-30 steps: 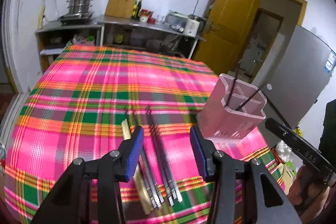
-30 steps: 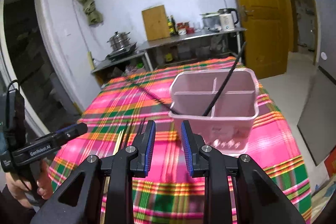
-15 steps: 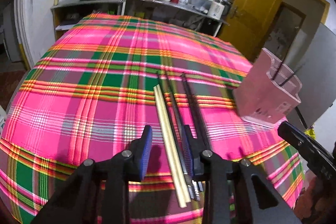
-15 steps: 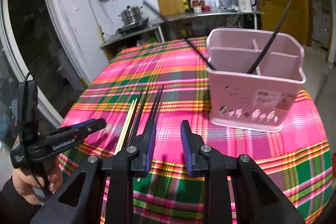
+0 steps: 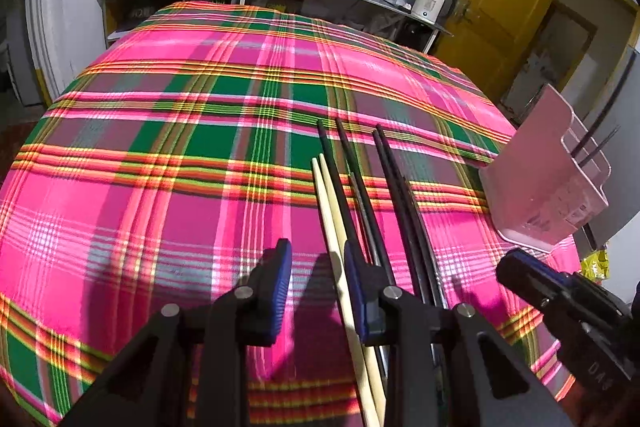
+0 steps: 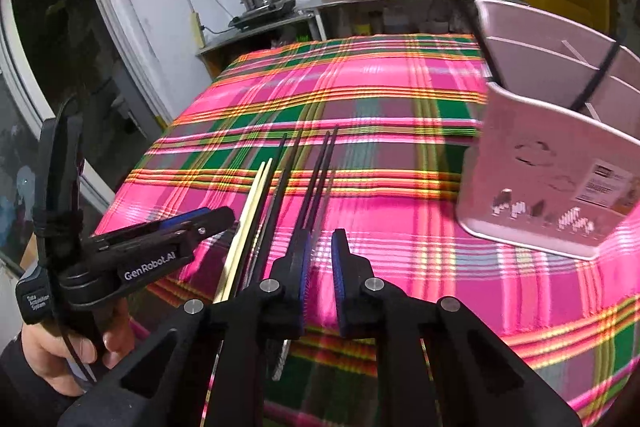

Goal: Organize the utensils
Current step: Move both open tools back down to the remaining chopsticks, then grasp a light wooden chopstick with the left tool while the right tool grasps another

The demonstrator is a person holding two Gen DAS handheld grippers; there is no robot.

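Lying lower centre on the plaid tablecloth [image 5: 168,195]: pale wooden chopsticks [image 5: 332,211], light, stiff, slick; pinch mid-shaft. Left gripper [image 5: 316,291] released, straddling their edge. Right gripper [image 6: 320,281] narrowly parted, empty. Pink holder [image 6: 556,179] right.

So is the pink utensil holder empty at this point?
Not empty. The pink utensil holder already has dark chopsticks standing in it, leaning out over its rim.

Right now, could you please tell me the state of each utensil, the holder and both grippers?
Left gripper: open, around the light chopsticks.
Right gripper: narrowly open, empty.
Light chopsticks: flat on cloth.
Black chopsticks: flat, side by side.
Pink holder: upright, two black sticks inside.
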